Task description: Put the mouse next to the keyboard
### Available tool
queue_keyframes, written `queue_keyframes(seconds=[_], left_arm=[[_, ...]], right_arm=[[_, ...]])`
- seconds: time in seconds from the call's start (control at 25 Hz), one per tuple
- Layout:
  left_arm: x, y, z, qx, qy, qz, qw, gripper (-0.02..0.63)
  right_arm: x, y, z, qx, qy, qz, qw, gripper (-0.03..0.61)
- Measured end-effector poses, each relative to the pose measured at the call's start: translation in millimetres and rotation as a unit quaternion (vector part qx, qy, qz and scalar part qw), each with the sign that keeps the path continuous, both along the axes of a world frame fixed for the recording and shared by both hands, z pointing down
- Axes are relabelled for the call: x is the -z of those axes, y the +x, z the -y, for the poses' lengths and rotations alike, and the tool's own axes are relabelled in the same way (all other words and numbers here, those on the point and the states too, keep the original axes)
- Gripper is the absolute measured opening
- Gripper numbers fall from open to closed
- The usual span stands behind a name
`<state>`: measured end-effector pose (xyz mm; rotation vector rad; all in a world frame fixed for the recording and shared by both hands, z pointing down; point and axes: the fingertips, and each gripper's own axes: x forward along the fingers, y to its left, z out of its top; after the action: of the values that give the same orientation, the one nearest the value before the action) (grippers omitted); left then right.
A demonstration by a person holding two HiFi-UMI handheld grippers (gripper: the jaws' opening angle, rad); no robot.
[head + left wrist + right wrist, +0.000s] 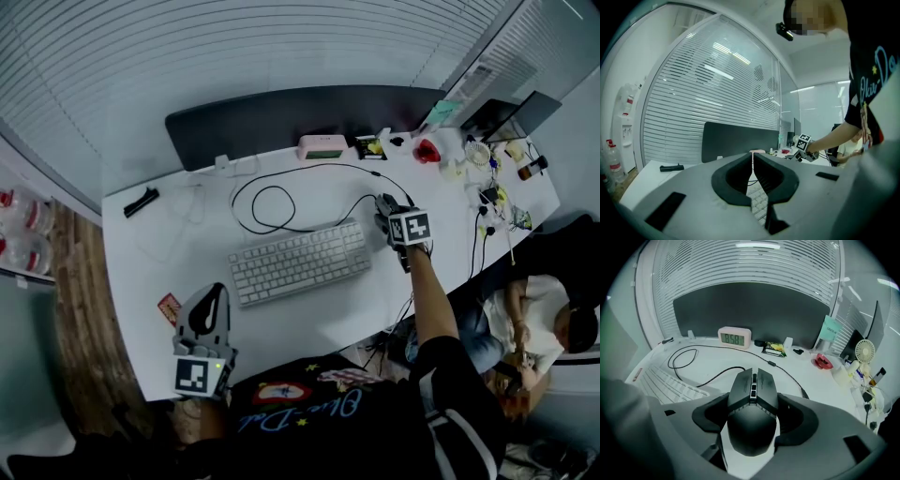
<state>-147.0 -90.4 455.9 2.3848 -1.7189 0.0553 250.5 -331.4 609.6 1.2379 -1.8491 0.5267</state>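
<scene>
Clamped the mouse (752,411) by its two flanks in the right gripper (386,211), wheel and buttons pointing away toward the dark partition (754,305), probably so as to land it square and flat. Held it just off the right end of the keyboard (300,262), over bare white desk (141,253), close by the black cable (272,202) looping behind the keys. Could not tell whether touching the surface or hanging slightly above it. Judged the task close to done, with seemingly only a lowering and a release left. Judged some care needed not to trap the cable under the mouse. Held the left gripper (753,159) at the near left edge of the desk, well apart from the mouse. Shut its jaws together on nothing, likely just to stay out of the other arm's reach.
</scene>
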Motion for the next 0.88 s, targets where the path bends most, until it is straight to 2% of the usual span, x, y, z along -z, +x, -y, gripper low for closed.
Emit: queue_keyframes(seconds=[0.88], left_arm=[[3.9,35.0,2.7,-0.036,0.006,0.004,0.9993,0.003]], right_arm=[[-33.3,12.6,-57.8,-0.017,-0.026,0.026,0.999,0.293]])
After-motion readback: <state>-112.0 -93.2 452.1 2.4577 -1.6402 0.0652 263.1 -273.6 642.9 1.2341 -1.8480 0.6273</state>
